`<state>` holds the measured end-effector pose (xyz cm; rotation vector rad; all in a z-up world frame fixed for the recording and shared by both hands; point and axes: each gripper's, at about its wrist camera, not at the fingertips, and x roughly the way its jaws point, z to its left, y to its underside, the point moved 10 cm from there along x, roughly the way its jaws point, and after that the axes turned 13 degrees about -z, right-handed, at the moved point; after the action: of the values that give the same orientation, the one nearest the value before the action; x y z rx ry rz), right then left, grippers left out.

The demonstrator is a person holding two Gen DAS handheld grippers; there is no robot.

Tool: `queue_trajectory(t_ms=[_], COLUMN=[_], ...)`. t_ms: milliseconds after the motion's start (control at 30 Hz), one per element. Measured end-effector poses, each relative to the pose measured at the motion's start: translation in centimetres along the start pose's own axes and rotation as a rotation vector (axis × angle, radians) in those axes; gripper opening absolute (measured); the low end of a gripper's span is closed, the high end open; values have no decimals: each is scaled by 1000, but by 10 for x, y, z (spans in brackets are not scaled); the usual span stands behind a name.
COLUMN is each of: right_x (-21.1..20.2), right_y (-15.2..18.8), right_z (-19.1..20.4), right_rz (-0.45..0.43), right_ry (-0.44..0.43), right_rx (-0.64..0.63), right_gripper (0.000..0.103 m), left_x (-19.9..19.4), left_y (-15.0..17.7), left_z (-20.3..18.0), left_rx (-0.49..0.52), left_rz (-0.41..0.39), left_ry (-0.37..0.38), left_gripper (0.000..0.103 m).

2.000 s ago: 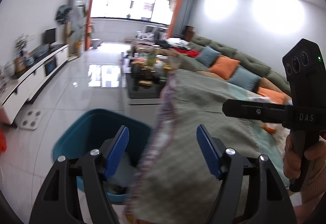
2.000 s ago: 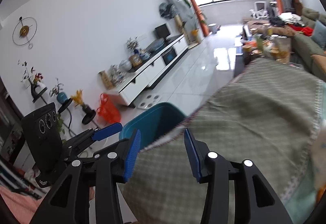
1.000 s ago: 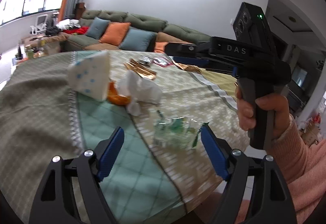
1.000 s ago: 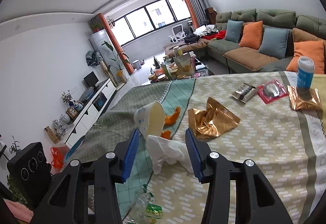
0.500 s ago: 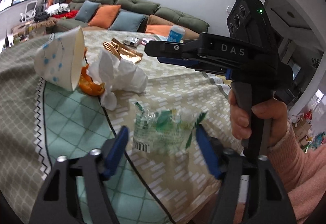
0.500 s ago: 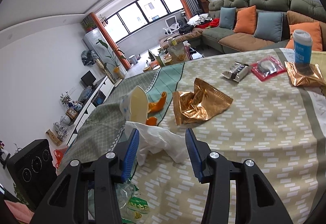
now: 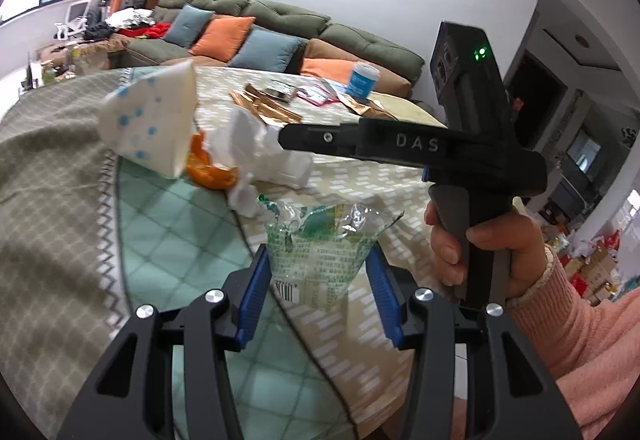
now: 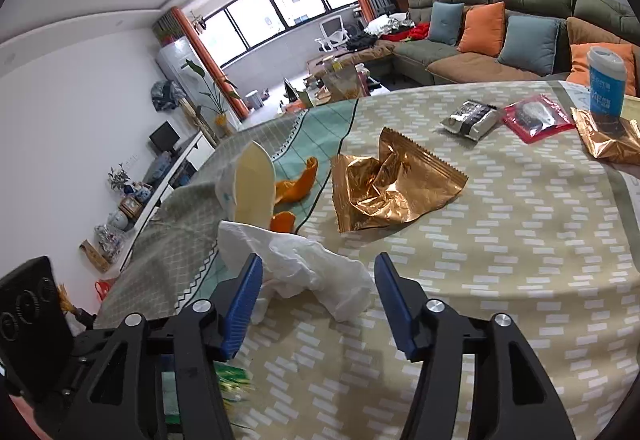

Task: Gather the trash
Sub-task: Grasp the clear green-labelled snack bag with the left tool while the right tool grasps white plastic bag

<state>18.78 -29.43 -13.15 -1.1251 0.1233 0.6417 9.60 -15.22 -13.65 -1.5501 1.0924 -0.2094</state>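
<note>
A clear plastic wrapper with green print (image 7: 320,244) stands crumpled between the blue pads of my left gripper (image 7: 318,280). The jaws are closing and both pads touch its sides. A crumpled white tissue (image 8: 312,268) lies on the tablecloth between the fingers of my right gripper (image 8: 320,296). Those jaws are opening and do not press on the tissue. In the left wrist view a hand (image 7: 484,244) holds the right gripper (image 7: 286,139) just over the tissue (image 7: 260,152). A paper cup with blue dots (image 7: 152,132) lies on its side by orange peel (image 7: 210,170).
A patterned cloth (image 8: 520,280) covers the table. On it lie a crumpled gold foil bag (image 8: 388,188), a black and silver packet (image 8: 472,120), a red packet (image 8: 536,118), another gold wrapper (image 8: 608,140) and an upright blue cup (image 8: 606,84). A green sofa (image 8: 500,40) stands behind.
Both views swung from the blue bin and table edge to the littered table top. The left jaws narrowed onto the plastic wrapper. The right gripper sank toward the tissue and its jaws widened.
</note>
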Motion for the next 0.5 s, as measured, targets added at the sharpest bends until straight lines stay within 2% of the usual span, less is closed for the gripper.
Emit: queue_trajectory(t_ms=[200,267,333,367,400,500], right_x=[11,13,13,12,12,8], right_y=[7,9,10,10,10,10], right_z=[2,2,3,3,2,4], right_rz=[35,46,51,50,48,43], right_ry=[3,-6,-15,-20,-21,-25], right_rx=[-2,3,7,7,6,5], right_gripper=[60,49,32,27,16,11], left_x=[-24,-32,-40,-43,-46,-56], left_y=[-6,-10,-12,-13,-13,-15], left_z=[22,32,41,45,48,56], left_rx=[-16,-32,-45,-50,-53,-65], left_rz=[-36,-49,-62,-66,-70,-85], left_ry=[-69,-94,-118,-128,-139,-166], left_gripper=[48,49,48,48,48,48])
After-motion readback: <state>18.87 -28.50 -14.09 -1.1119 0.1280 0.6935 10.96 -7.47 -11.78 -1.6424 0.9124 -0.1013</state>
